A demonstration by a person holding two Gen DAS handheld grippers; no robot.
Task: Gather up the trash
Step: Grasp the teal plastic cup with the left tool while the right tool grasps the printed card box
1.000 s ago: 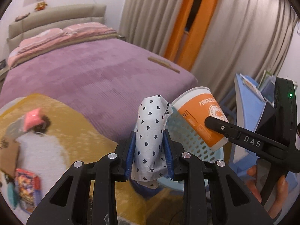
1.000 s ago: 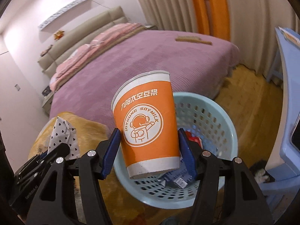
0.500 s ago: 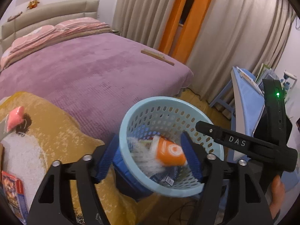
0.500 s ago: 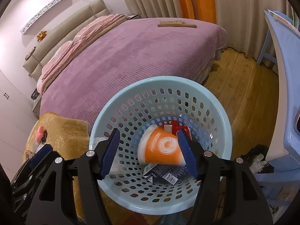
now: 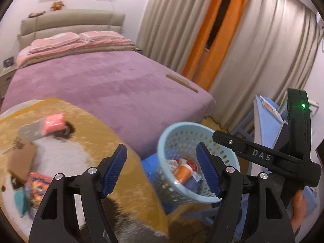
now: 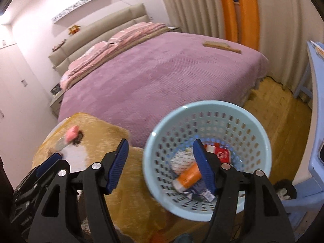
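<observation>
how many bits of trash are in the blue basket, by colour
In the blue basket, as far as the right wrist view shows:
orange cup: 1
red packet: 1
white wrapper: 1
blue-and-white packet: 1
Total: 4 visible; anything underneath is hidden.

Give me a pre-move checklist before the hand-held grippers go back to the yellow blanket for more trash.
1. Left hand-held gripper empty: ok, jaws apart with nothing between them.
2. Right hand-held gripper empty: ok, jaws opening, nothing between them.
3. Orange cup inside the blue basket: ok, lying on its side among other wrappers.
4. Basket upright: ok in the right wrist view; the left wrist view shows it leaning, perhaps lens distortion.
5. Trash left to collect: not ok, pink packet and colourful packet sit on the yellow blanket.
6. Exact grasp point on those: cannot tell, both are blurred.
</observation>
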